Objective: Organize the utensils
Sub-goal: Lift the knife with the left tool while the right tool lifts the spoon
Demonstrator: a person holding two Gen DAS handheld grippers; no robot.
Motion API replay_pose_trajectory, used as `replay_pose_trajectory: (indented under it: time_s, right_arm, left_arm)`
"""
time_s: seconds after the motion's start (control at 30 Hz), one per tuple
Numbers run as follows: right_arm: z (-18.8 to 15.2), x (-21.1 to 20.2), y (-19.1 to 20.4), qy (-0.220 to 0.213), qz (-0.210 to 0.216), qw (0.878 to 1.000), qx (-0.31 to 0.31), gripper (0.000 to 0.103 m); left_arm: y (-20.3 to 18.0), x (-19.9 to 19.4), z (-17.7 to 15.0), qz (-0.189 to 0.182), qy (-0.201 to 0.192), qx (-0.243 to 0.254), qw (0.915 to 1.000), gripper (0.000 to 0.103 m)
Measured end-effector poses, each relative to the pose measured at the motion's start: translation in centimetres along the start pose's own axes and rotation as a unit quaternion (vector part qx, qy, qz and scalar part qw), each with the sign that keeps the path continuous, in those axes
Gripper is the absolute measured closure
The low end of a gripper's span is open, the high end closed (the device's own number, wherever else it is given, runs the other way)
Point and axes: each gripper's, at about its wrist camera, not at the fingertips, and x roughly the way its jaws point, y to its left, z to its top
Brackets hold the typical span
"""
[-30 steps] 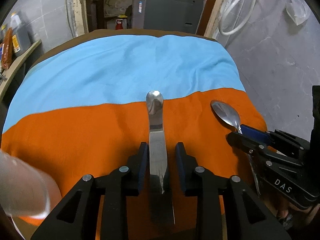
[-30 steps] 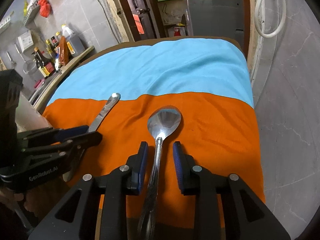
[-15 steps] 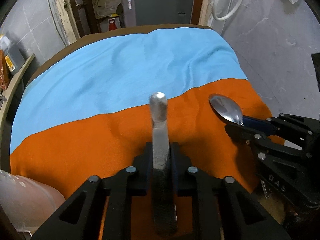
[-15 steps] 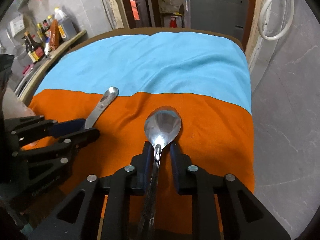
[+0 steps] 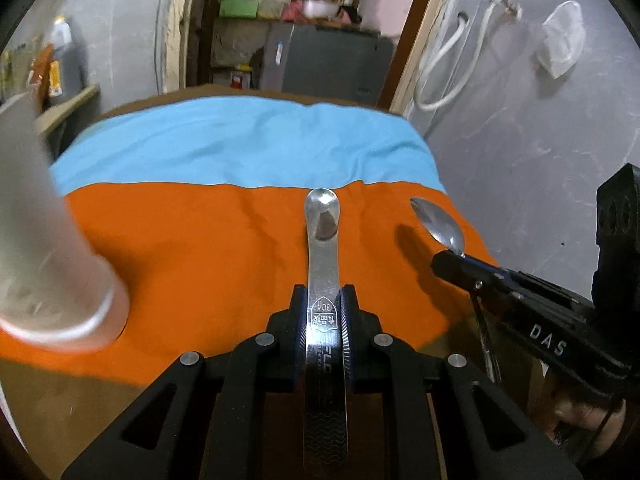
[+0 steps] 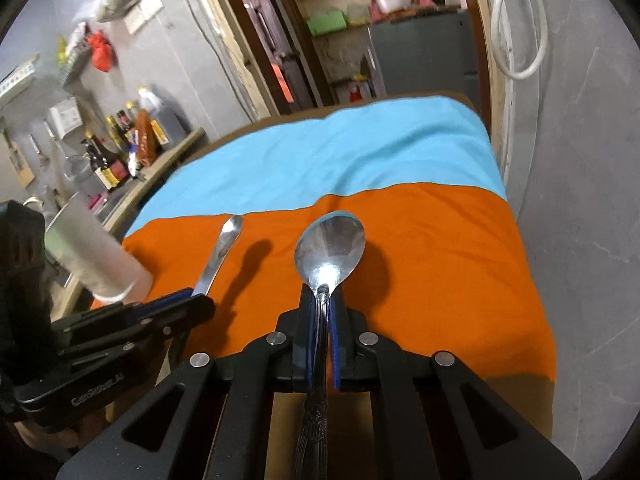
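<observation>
My left gripper (image 5: 323, 312) is clamped on a flat, stamped steel knife (image 5: 322, 240), its rounded end lifted over the orange cloth (image 5: 200, 248). My right gripper (image 6: 320, 312) pinches the ornate neck of a polished spoon (image 6: 330, 248), bowl forward above the same cloth. A frosted plastic cup (image 5: 44, 264) stands on the cloth's left edge.
</observation>
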Motion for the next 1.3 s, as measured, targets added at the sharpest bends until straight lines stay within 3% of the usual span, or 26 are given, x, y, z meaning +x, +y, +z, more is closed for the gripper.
replay_pose_trajectory:
  time_s: [0.17, 0.37, 0.8, 1.1, 1.3]
  right_arm:
    - [-0.9, -2.6, 1.6, -0.05, 0.01, 0.999, 0.0, 0.099]
    - [-1.0, -3.9, 2.3, -0.077, 0.033, 0.996, 0.012, 0.099]
    - [0.5, -7.5, 7.7, -0.15, 0.031, 0.986, -0.059, 0.099]
    - [1.9, -8.9, 10.6, -0.178, 0.045, 0.98, -0.082, 0.101]
    - [2.3, -8.6, 12.9, -0.173, 0.045, 0.978, -0.107, 0.103]
  left_arm:
    - [-0.5, -3.3, -0.9, 0.004, -0.049, -0.007, 0.9988, 0.09]
    - [-1.3, -5.0, -0.4, 0.001, -0.07, -0.007, 0.9975, 0.09]
    - [-1.4, -10.0, 0.3, 0.002, -0.154, 0.005, 0.988, 0.09]
    - [-0.1, -13.9, 0.8, 0.005, -0.195, -0.004, 0.9808, 0.09]
    - [1.8, -15.9, 1.2, 0.013, -0.211, -0.015, 0.9773, 0.09]
